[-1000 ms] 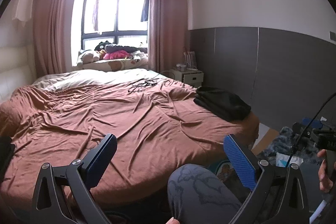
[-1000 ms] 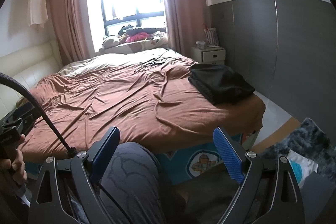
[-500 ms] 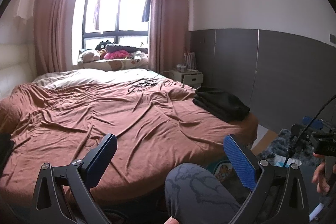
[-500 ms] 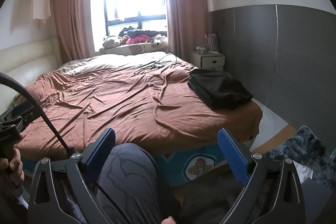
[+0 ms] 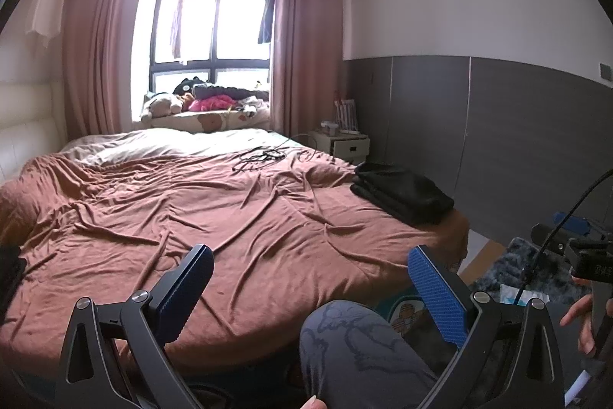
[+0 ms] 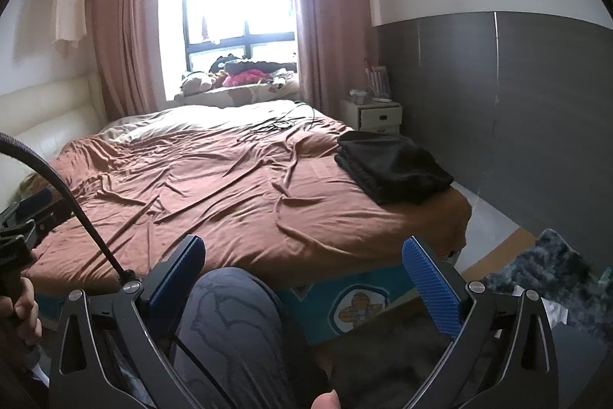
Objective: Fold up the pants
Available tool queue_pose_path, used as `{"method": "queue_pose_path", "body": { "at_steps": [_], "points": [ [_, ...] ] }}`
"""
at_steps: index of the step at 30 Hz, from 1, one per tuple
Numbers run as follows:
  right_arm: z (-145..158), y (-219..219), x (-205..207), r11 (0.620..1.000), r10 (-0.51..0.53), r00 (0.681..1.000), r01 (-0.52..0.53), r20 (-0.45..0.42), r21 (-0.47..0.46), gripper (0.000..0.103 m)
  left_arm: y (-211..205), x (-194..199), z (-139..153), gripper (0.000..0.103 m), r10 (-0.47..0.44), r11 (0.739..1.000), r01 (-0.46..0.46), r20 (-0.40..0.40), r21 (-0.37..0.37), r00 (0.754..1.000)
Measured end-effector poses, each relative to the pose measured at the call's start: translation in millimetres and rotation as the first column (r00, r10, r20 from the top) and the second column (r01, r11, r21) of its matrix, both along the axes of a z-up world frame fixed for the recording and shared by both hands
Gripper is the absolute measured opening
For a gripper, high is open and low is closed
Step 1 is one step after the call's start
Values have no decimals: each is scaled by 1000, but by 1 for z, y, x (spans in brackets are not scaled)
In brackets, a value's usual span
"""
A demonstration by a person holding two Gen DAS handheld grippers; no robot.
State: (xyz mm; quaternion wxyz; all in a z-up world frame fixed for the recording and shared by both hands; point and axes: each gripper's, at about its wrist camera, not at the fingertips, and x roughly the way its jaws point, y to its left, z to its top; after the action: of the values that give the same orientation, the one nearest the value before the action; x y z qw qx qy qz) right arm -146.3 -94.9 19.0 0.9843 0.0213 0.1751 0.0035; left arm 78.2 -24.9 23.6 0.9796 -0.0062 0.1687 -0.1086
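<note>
Right tongs (image 6: 302,278) finished spreading a touch wider than a second ago, left tongs (image 5: 310,288) also gape, both empty over a knee. The black pants (image 6: 392,167) sit already folded near the bed's (image 6: 214,186) right corner, so folding looks done.

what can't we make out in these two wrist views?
- Black folded garment: both views, too dark to tell pants or how many pieces.
- Dark item: left wrist view, cut off by the left edge.
- Nightstand clutter: both views, too small.
- Floor beside the bed: left gripper and right gripper frames and a knee block it.
</note>
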Motion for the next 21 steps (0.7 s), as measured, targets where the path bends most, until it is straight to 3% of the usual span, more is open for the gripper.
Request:
{"method": "queue_pose_path", "body": {
  "at_steps": [21],
  "points": [
    [0, -2, 5, 1000, 7, 1000, -7, -21, -12, 103, 5, 0, -1, 102, -4, 1000, 4, -13, -15, 1000]
  ]
}}
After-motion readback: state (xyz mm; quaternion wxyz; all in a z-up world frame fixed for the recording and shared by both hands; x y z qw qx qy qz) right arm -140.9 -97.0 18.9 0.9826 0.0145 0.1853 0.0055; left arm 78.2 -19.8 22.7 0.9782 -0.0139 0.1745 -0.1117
